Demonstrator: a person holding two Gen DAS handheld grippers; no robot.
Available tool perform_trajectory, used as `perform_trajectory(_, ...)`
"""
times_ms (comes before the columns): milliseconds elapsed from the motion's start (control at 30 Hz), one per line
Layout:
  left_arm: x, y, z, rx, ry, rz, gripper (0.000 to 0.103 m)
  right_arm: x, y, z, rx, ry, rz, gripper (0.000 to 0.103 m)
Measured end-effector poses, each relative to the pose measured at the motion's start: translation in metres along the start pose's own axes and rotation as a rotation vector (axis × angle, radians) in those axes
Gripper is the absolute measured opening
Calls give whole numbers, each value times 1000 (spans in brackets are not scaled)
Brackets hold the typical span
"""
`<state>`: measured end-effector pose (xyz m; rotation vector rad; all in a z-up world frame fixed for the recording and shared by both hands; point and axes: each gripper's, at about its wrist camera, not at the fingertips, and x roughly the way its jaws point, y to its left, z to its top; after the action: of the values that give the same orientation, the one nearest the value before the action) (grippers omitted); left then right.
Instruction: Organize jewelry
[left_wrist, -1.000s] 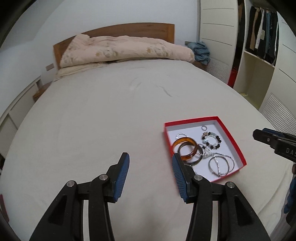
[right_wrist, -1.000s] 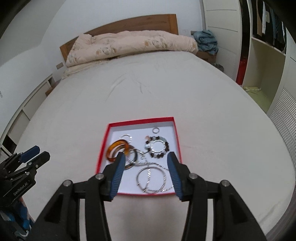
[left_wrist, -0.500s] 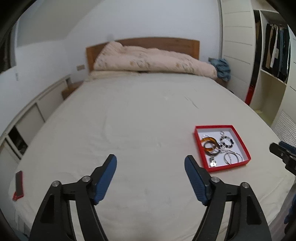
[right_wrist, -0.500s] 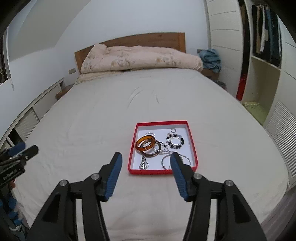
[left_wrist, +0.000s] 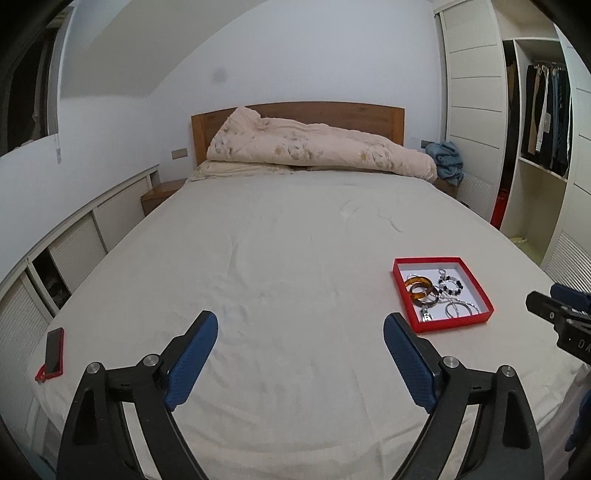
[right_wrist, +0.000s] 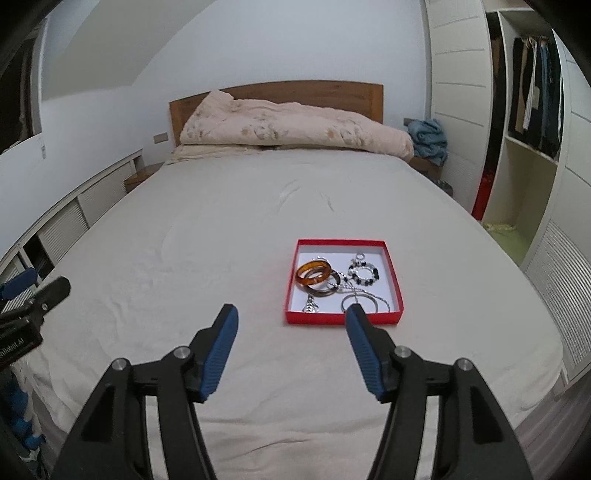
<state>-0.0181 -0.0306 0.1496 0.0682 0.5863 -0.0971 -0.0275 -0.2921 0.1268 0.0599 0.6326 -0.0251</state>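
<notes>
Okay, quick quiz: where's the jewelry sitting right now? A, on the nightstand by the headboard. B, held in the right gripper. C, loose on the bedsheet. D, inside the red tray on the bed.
D: the amber bangles, the beaded bracelet and the silver hoops all lie inside the red tray on the bed, and neither gripper holds anything.

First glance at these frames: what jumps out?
The red tray on the pale bed sheet, near the foot of the bed, holding an amber bangle, a beaded bracelet and silver hoops. Next, the blue-padded left gripper and right gripper, both open and empty, held short of the tray. A red-cased phone lies at the bed's left edge.
</notes>
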Motion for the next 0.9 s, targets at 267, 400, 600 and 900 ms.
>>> perform_trajectory(267, -12, -2, -13, -7, 9, -18, 90, -19, 9, -4, -25, -26, 1, 60)
perform_trajectory(400, -16, -4, -19, -9, 13, -25, 90, -24, 13, -5, -44, -41, -8, 60)
perform_trajectory(600, -15, -5, -24, -11, 29, -33, 90, -28, 19, -10, -68, -44, -22, 60)
perform_trajectory(900, -7, -10, -29, -8, 53, -24, 97, -21, 24, -17, -92, -33, -39, 70)
